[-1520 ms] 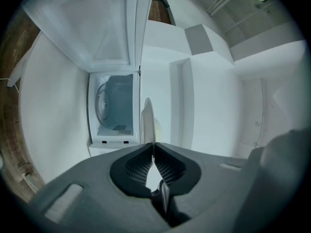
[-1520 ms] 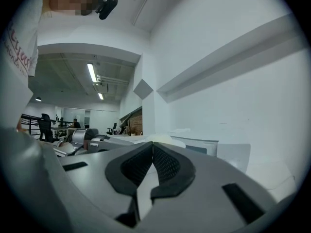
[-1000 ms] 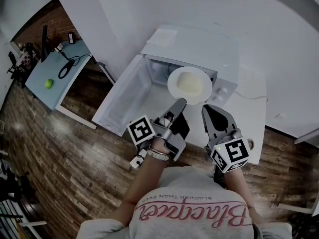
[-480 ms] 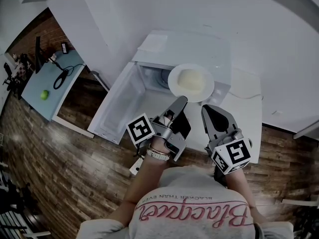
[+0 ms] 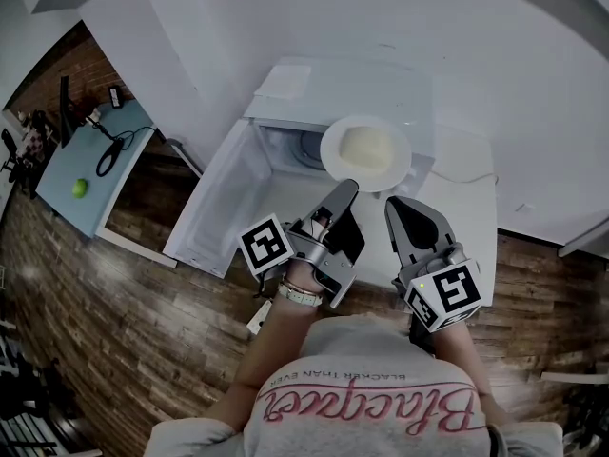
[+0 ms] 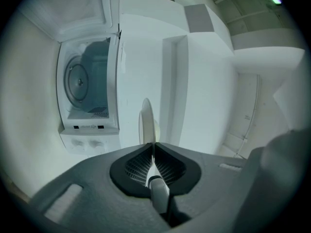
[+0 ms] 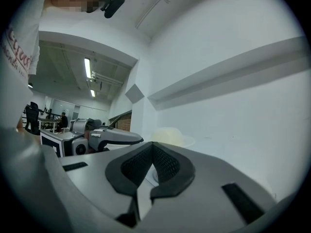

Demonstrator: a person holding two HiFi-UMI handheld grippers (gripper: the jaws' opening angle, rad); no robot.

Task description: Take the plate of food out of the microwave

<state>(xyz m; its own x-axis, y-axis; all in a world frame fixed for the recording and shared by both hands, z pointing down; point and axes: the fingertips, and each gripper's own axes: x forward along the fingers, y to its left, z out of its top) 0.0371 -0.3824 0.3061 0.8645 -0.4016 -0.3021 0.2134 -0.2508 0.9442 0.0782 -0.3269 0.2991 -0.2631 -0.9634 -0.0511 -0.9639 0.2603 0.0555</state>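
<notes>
Plate of food (image 5: 365, 150) already clear of microwave (image 5: 366, 84), just ahead of left gripper (image 5: 344, 190), clamped on its rim. Right gripper (image 5: 401, 210) closed, empty. Left to do: prob. set it on surface (image 5: 468, 190).

- Grey T-shirt (image 5: 314, 374) on the person: a small dark line, "BLACKER THAN EVER", seen upside down, above large pink script, seemingly "Blacquer".
- White microwave (image 6: 90, 130): the front-panel print is too small to read.
</notes>
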